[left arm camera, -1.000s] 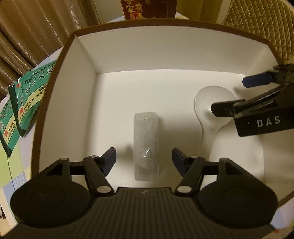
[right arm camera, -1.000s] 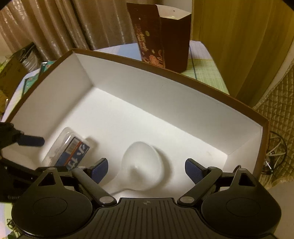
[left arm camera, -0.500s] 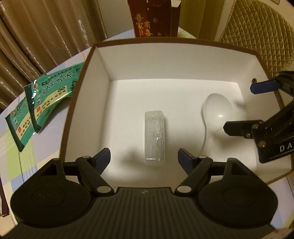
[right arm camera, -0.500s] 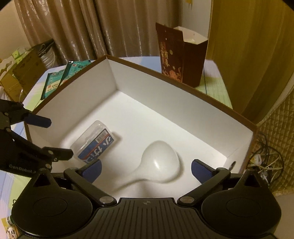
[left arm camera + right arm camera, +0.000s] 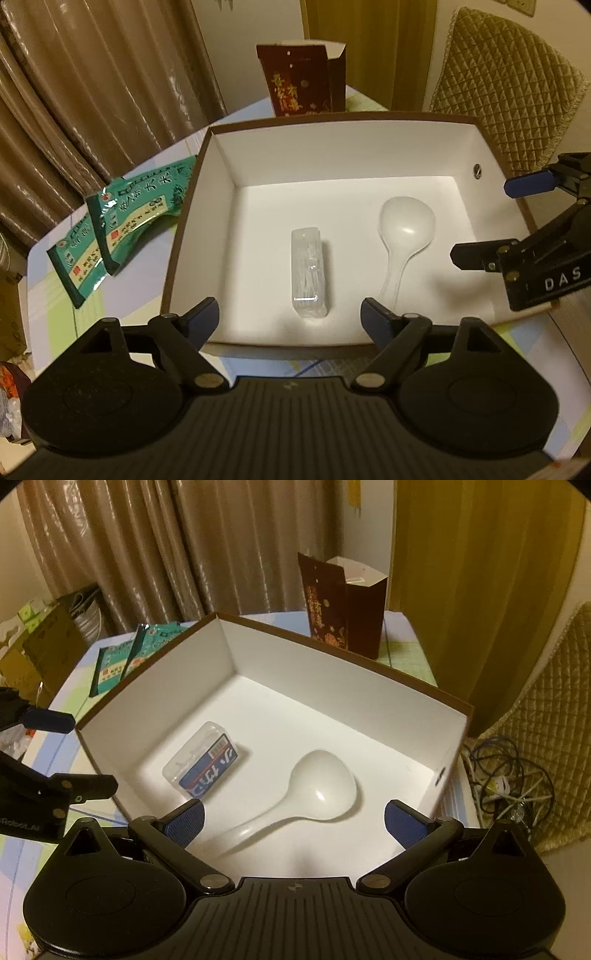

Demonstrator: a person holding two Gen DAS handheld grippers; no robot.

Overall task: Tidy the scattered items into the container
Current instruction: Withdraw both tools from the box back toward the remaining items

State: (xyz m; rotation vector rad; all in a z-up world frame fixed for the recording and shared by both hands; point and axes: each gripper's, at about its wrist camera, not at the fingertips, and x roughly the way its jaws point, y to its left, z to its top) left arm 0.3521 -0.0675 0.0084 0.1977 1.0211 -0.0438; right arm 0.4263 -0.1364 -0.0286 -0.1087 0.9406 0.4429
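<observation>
The white-lined box serves as the landmark: on its floor a clear plastic case and, just beside it, a white rice paddle are seen lying free. Above the box's near edge the left gripper is held with its jaws opening and nothing between them, while the right gripper is spread fully apart and empty. Two green packets are left on the table outside the box's left wall (overlapping, flat and probably slippery). The upper packet is best approached by the left gripper from its free edge, pinched firmly, lifted clear of the wall and released low inside the box.
</observation>
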